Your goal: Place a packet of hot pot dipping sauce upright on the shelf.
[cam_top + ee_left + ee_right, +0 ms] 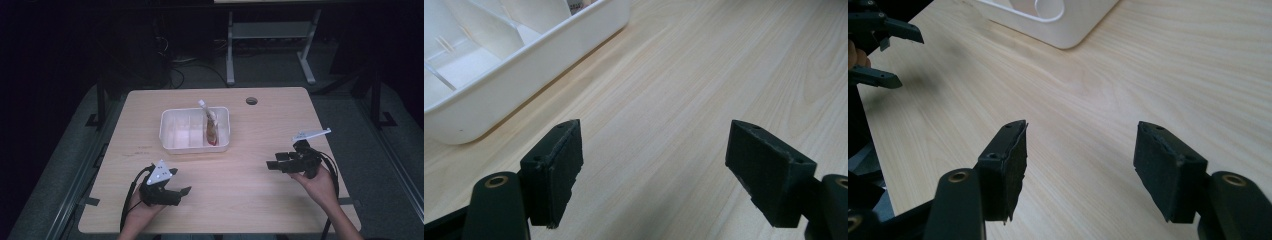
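Observation:
A white divided tray point(172, 131) sits at the middle of the wooden table point(240, 200). A pouch point(211, 127) with a white spout and red-brown contents stands tilted in its right compartment. My left gripper point(180, 181) rests low over the table's front left, open, nothing between its jaws. In the left gripper view that gripper point(656, 127) points at bare wood, with the tray's wall point(524, 65) to the upper left. My right gripper point(275, 160) hovers at the front right, open and empty. The right gripper view has that gripper point(1083, 127) over wood and the tray's corner point(1058, 30) beyond.
A round cable hole point(251, 100) lies near the table's far edge. Behind the table stands a grey desk frame point(230, 50) on dark floor. In the right gripper view, the left gripper point(878, 50) appears at the top left.

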Available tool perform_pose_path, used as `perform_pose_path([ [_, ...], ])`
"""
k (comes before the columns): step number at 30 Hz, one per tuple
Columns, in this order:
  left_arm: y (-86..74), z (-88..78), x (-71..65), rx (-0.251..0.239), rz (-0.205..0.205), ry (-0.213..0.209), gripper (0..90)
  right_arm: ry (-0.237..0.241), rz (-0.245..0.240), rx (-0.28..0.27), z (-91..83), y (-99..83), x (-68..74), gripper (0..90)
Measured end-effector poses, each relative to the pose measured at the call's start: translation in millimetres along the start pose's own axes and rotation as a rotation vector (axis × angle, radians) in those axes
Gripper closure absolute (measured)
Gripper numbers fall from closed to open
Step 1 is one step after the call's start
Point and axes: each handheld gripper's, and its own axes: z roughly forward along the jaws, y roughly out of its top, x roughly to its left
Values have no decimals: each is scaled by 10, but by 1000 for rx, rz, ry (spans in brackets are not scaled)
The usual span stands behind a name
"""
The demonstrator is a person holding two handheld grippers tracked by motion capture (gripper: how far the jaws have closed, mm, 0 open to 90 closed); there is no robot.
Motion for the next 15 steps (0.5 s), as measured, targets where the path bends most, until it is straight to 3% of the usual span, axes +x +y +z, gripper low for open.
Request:
perform_pose_path([
  [15,2,-6,-8,-2,7,1,226,3,24,19,18,-270,-35,368],
])
